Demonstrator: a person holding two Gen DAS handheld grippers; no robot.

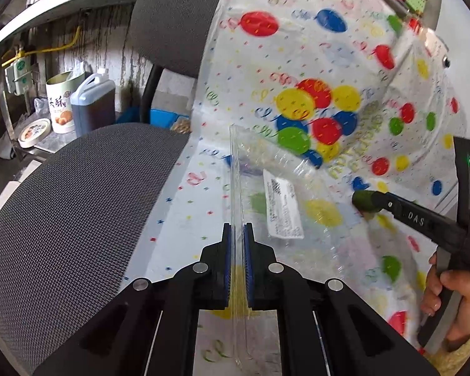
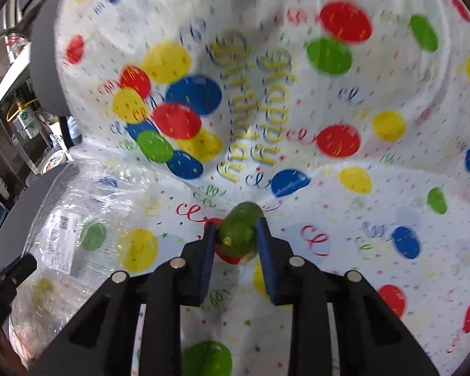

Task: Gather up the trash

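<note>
My left gripper (image 1: 237, 235) is shut on the edge of a clear plastic bag (image 1: 275, 194) with a white label (image 1: 283, 208), holding it up over the balloon-print birthday cloth (image 1: 313, 62). The bag also shows in the right wrist view (image 2: 87, 219), at the left. My right gripper (image 2: 236, 228) is shut on a small green fruit-like item (image 2: 238, 235), just above the cloth (image 2: 344, 188). In the left wrist view the right gripper (image 1: 362, 202) shows at the right, its tip with the green item close beside the bag.
A black mesh office chair (image 1: 78, 219) fills the left; its backrest (image 1: 178, 15) stands behind. A tin can (image 1: 61, 103), a jug of brown liquid (image 1: 92, 103) and a tape roll (image 1: 34, 131) sit on a low shelf beyond.
</note>
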